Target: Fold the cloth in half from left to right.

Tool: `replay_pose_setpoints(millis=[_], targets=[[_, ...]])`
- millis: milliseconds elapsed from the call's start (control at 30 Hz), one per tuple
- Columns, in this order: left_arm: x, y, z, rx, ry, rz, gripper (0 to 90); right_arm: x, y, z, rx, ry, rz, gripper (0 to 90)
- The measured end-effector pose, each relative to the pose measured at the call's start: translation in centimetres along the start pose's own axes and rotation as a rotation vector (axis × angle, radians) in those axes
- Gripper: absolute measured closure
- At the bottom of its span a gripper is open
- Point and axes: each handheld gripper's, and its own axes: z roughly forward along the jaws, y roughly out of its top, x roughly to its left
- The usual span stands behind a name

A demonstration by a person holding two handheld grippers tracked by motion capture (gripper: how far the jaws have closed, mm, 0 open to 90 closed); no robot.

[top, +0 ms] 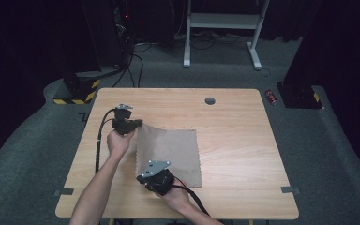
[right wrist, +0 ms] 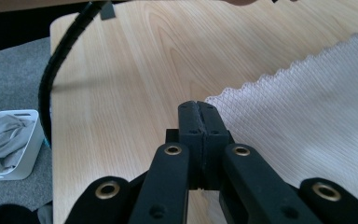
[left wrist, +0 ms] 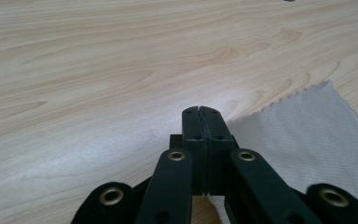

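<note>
In the high view, the person's forearms are seen nearest the camera, rising from the bottom edge. The left gripper (top: 132,123) is held at the far left corner of the cloth (top: 171,152); its jaws are pressed together, and nothing is seen between them in the left gripper view (left wrist: 199,112). The cloth is spread flat on the light wooden tabletop (top: 234,136), somewhat left of its middle. It is a thin, grey-beige, roughly square sheet with zigzag-cut edges, and a fine diamond weave is shown in the right gripper view (right wrist: 307,121). The right gripper (top: 146,180) is held at the near left corner of the cloth, with its jaws likewise closed together and empty (right wrist: 198,108). Whether either gripper touches the cloth cannot be told. A white bin (right wrist: 14,147) with grey fabric in it is seen on the floor beside the tabletop.
</note>
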Motion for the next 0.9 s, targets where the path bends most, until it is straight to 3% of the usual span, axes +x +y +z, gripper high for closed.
replay_pose_setpoints(millis=[267,667,900], targets=[[-1.7,0.0,1.7,0.010,-0.034,0.020,89.5,-0.6,-1.6,-0.9,0.012,-0.025,0.028,89.7],[-3.4,0.7,3.2,0.023,-0.049,0.058,89.5,-1.3,-4.3,-2.7,0.015,-0.071,0.070,89.7],[-4.1,0.8,3.9,0.022,-0.059,0.052,89.5,-1.5,-5.2,-3.6,0.005,-0.088,0.084,89.7]])
